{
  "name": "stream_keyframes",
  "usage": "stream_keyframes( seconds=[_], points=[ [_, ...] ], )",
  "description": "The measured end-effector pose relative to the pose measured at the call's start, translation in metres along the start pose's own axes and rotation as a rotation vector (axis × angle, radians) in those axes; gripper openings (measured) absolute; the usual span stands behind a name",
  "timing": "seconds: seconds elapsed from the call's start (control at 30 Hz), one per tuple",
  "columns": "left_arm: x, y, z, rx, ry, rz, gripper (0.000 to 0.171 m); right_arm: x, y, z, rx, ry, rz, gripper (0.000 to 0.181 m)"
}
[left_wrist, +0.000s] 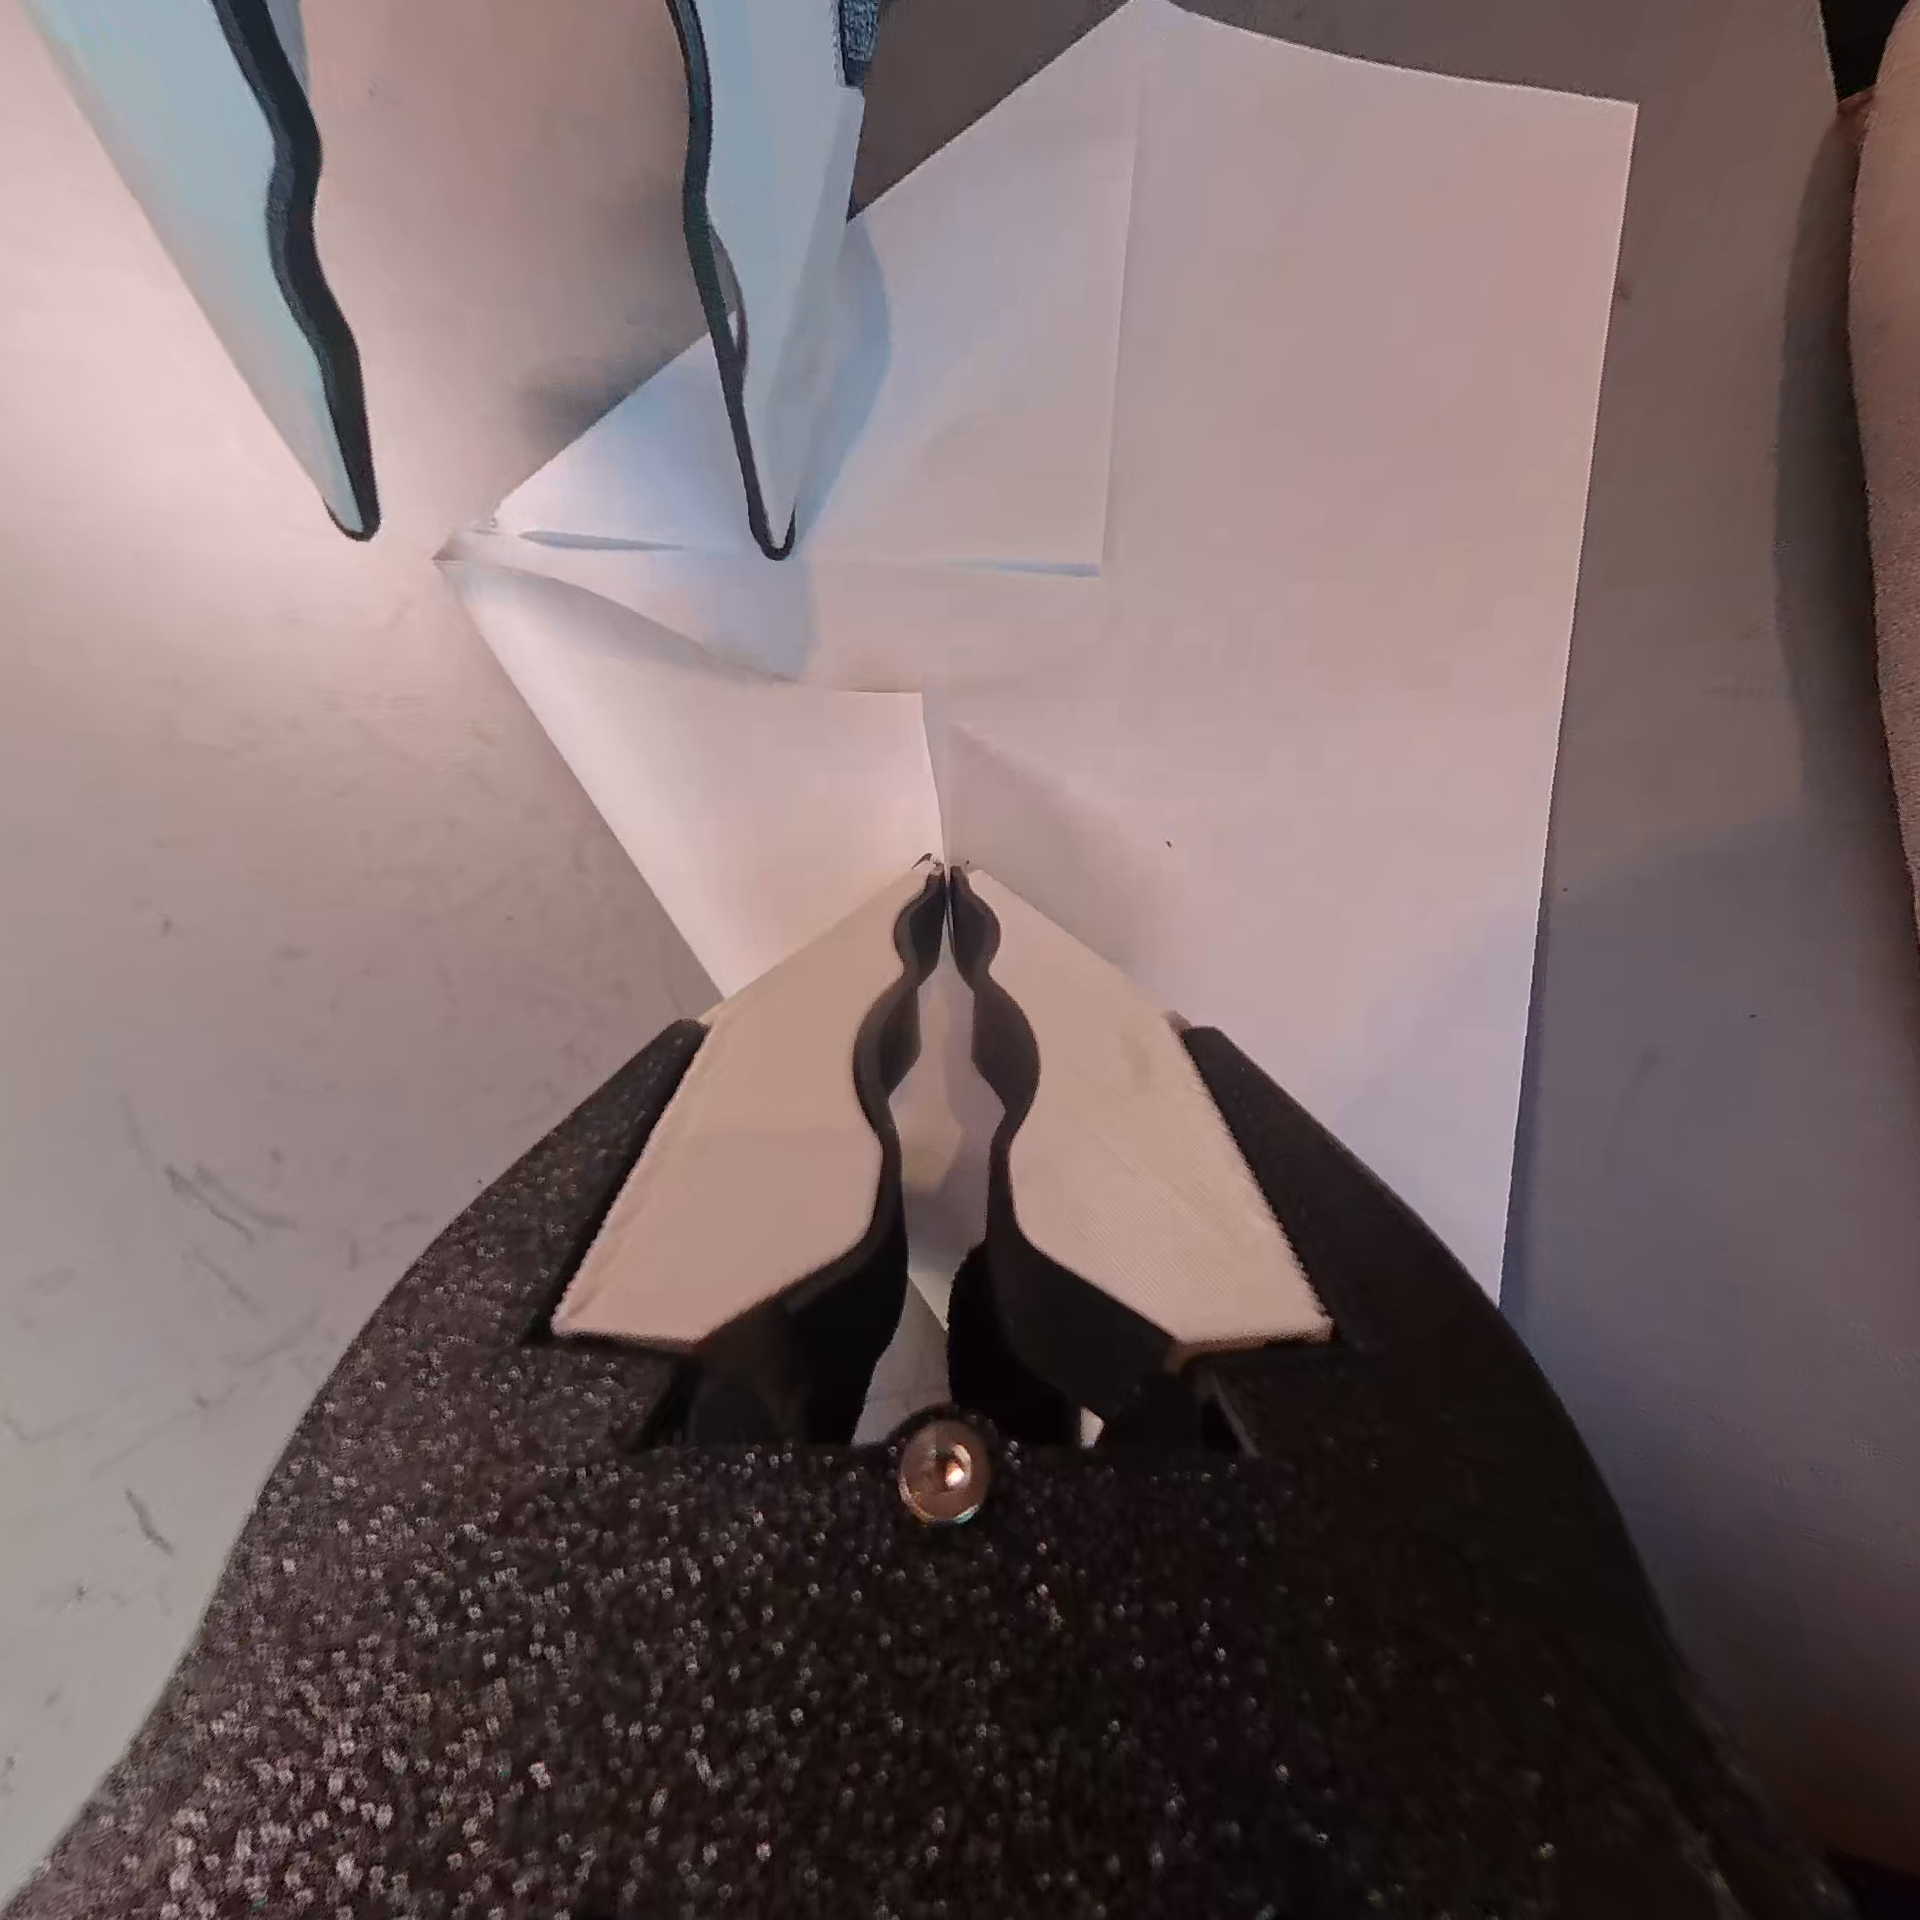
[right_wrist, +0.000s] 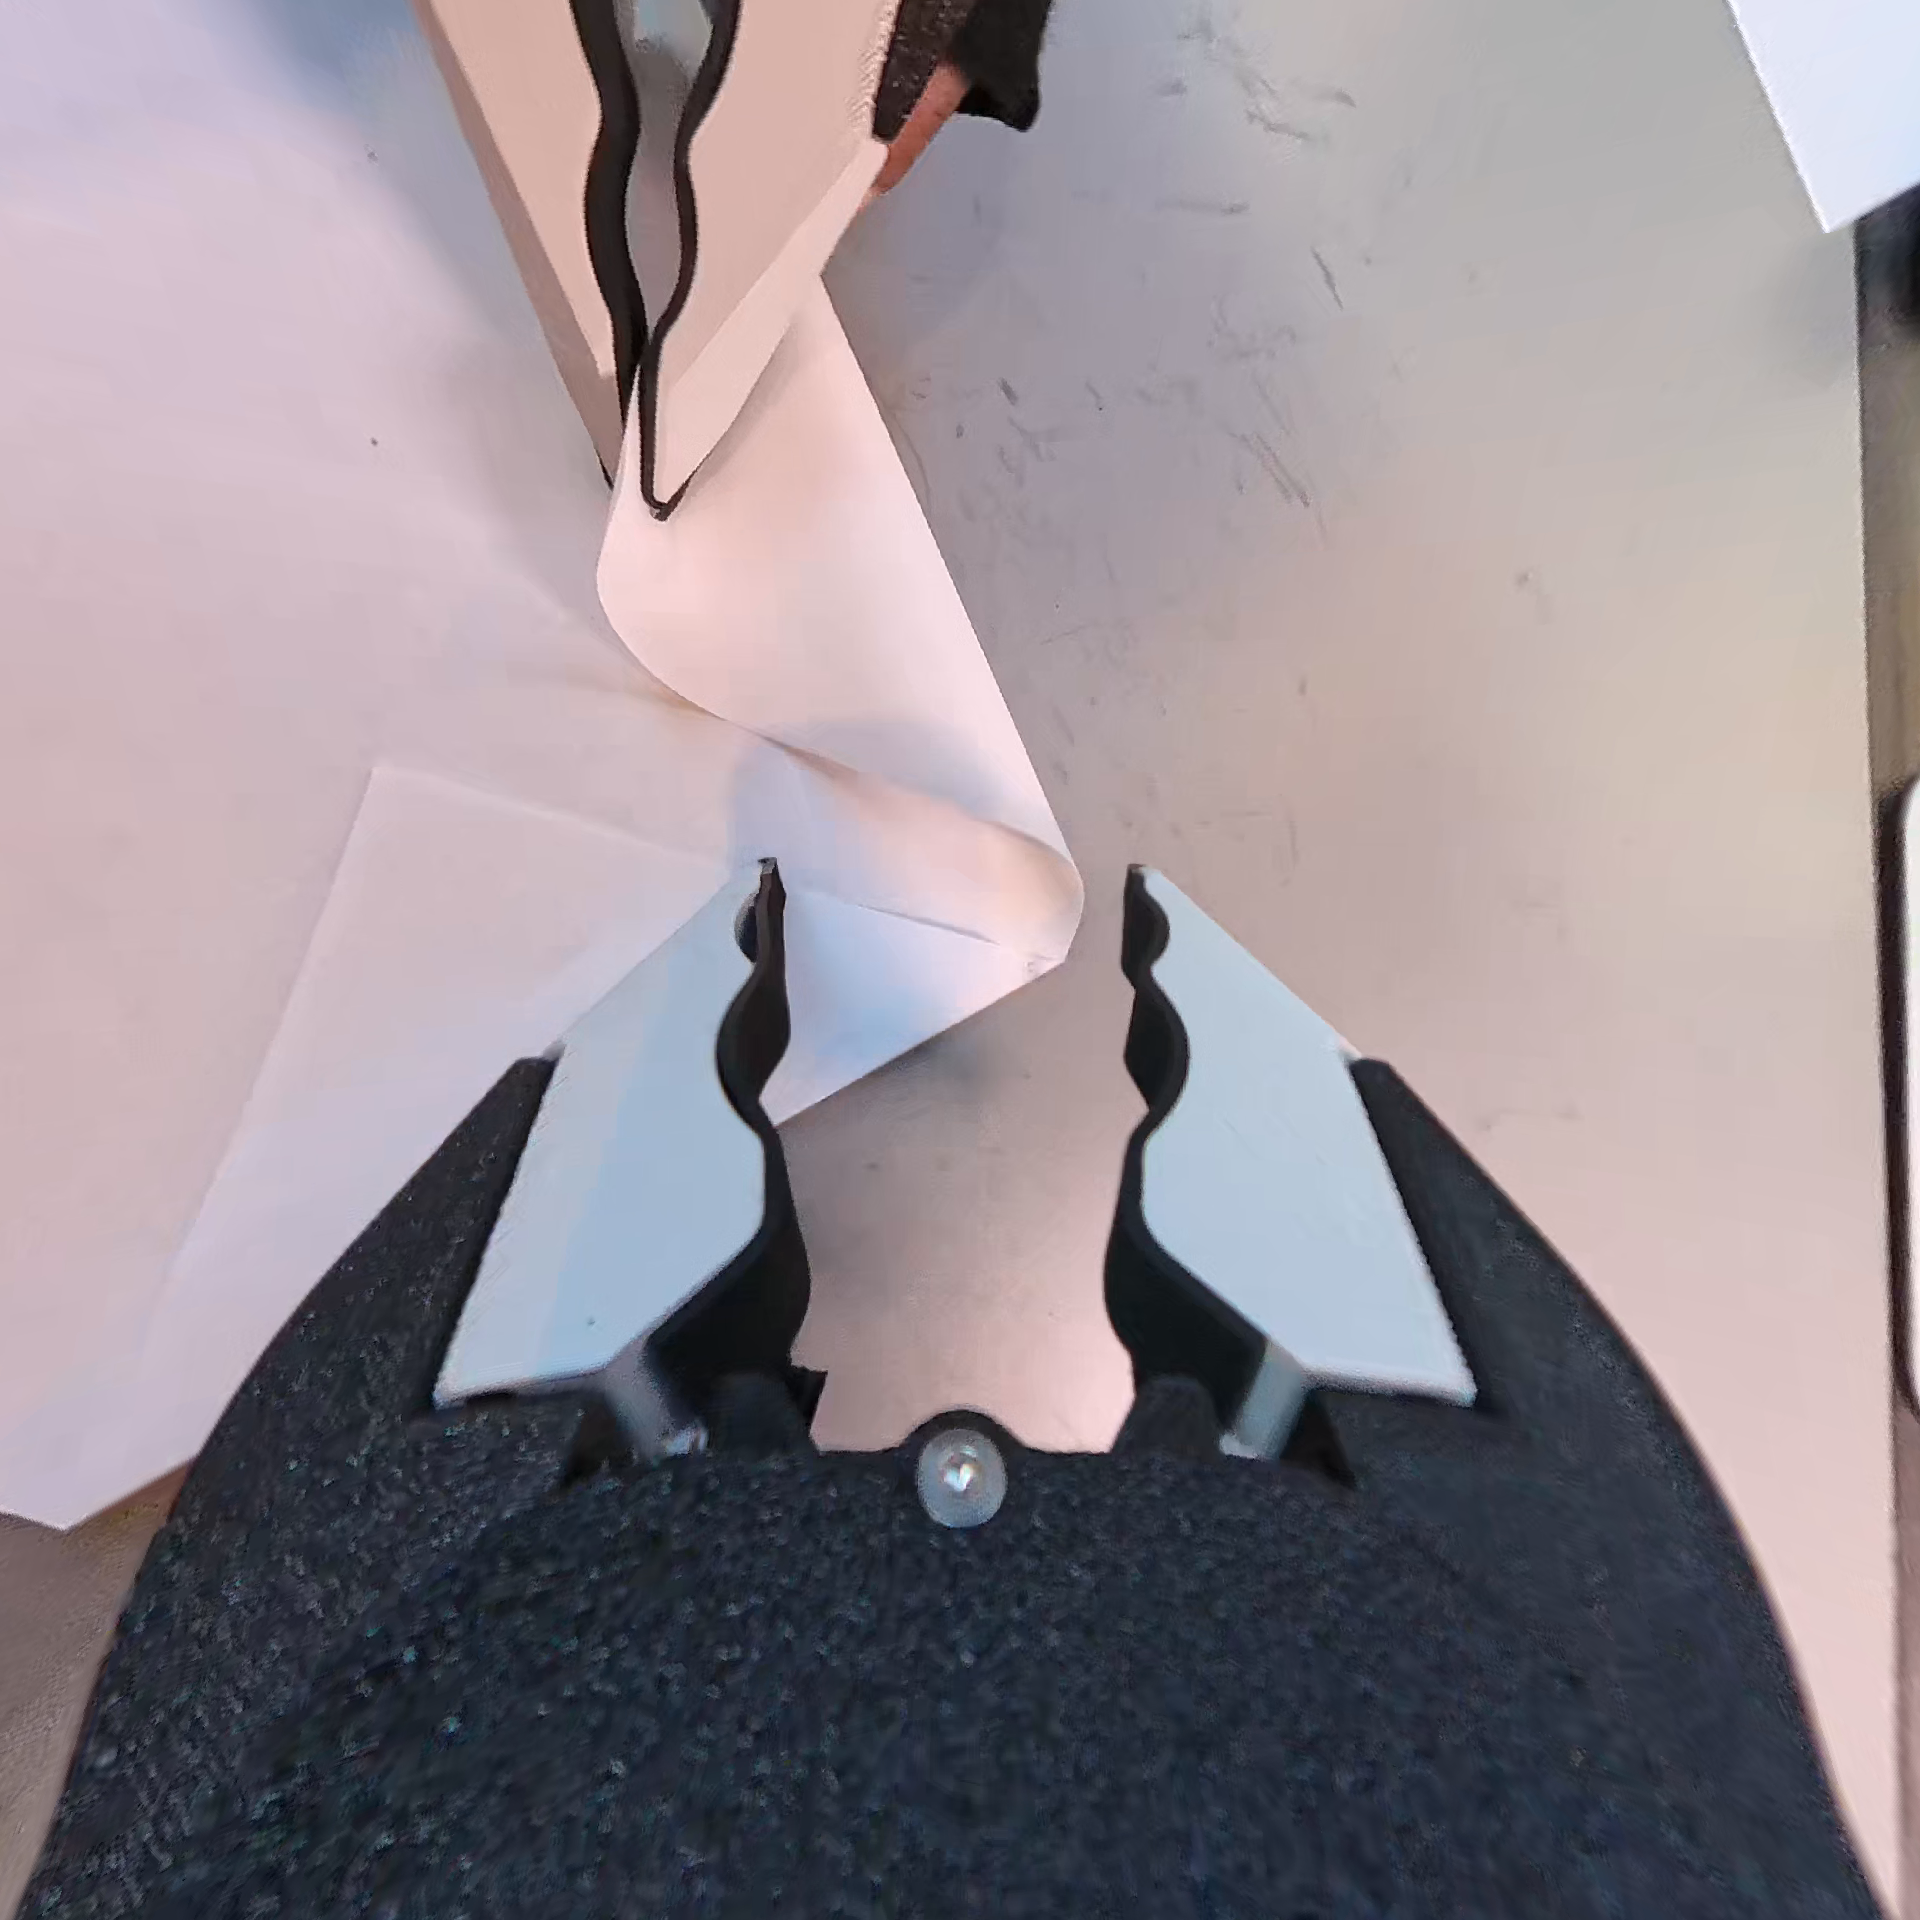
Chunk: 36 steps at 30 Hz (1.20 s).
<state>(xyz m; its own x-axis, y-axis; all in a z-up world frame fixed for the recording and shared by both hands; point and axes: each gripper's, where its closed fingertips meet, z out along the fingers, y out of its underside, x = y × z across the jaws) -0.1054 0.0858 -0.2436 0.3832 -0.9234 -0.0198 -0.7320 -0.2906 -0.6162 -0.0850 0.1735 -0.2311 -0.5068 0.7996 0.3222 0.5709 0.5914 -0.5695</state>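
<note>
Left gripper (left_wrist: 948, 875): jaws clamped on a lifted flap of the white paper sheet (left_wrist: 1299, 520). Right gripper (right_wrist: 951, 873): jaws apart, the curled paper corner between them. Sheet lies on scuffed counter (right_wrist: 1455, 623).

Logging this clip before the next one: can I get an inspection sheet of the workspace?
Surface: pale, scuffed tabletop.
Job's things: white sheet of paper, creased, one flap lifted and curled.
Clutter: corner of another white sheet at the far edge.
Grippers: left gripper shut on the lifted flap; right gripper open, its fingers by the curled fold.
Cables: nothing seen.
Surroundings: beige padded edge beside the table.
</note>
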Motion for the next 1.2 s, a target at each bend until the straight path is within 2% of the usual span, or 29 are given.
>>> stream_keyframes(
  seconds=[0.07,0.13,0.27,0.37,0.47,0.5,0.57,0.63,0.67,0.7,0.77,0.83,0.9,0.97,1.03,1.1,1.2],
  points=[
    [0.000,0.000,0.000,0.004,0.005,-0.007,0.000,0.000,-0.001,0.001,-0.015,-0.030,-0.055,0.064],
    [0.000,0.000,0.000,0.011,0.007,-0.017,0.000,-0.007,-0.002,0.002,-0.020,-0.088,-0.076,0.052],
    [0.000,0.000,0.000,0.028,0.006,-0.023,0.001,-0.008,0.000,0.003,-0.025,-0.136,-0.044,0.050],
    [0.002,-0.002,-0.002,0.056,0.037,-0.051,0.010,-0.008,0.001,0.005,-0.035,-0.174,-0.024,0.050],
    [0.011,-0.016,-0.016,0.170,0.158,-0.157,0.024,-0.009,0.002,0.006,-0.042,-0.223,0.012,0.050],
    [0.012,-0.024,-0.026,0.237,0.221,-0.219,0.029,-0.008,0.002,0.007,-0.042,-0.234,0.016,0.051],
    [0.003,-0.039,-0.052,0.393,0.297,-0.338,0.030,-0.008,0.002,0.007,-0.044,-0.250,0.013,0.052],
    [-0.020,-0.038,-0.069,0.471,0.287,-0.441,0.029,-0.007,0.002,0.008,-0.051,-0.260,0.008,0.053],
    [-0.030,-0.031,-0.069,0.455,0.261,-0.466,0.028,-0.007,0.002,0.008,-0.056,-0.268,0.003,0.054],
    [-0.035,-0.021,-0.067,0.415,0.242,-0.461,0.028,-0.007,0.002,0.008,-0.062,-0.277,-0.001,0.054],
    [-0.032,-0.014,-0.069,0.392,0.310,-0.412,0.027,-0.007,0.002,0.009,-0.072,-0.291,-0.007,0.055],
    [-0.033,-0.026,-0.087,0.507,0.423,-0.408,0.024,-0.007,0.002,0.009,-0.078,-0.301,-0.012,0.056],
    [-0.050,-0.036,-0.108,0.645,0.491,-0.456,0.023,-0.007,0.002,0.009,-0.076,-0.302,-0.015,0.056],
    [-0.066,-0.036,-0.117,0.712,0.537,-0.486,0.020,-0.007,0.002,0.009,-0.069,-0.303,-0.012,0.056],
    [-0.084,-0.021,-0.102,0.650,0.497,-0.513,0.017,-0.007,0.002,0.009,-0.062,-0.303,-0.007,0.055],
    [-0.086,-0.006,-0.079,0.540,0.479,-0.504,0.012,-0.007,0.002,0.009,-0.059,-0.302,-0.005,0.054],
    [-0.060,-0.013,-0.059,0.441,0.516,-0.407,0.013,-0.008,0.002,0.009,-0.056,-0.301,-0.004,0.054]
  ],
)
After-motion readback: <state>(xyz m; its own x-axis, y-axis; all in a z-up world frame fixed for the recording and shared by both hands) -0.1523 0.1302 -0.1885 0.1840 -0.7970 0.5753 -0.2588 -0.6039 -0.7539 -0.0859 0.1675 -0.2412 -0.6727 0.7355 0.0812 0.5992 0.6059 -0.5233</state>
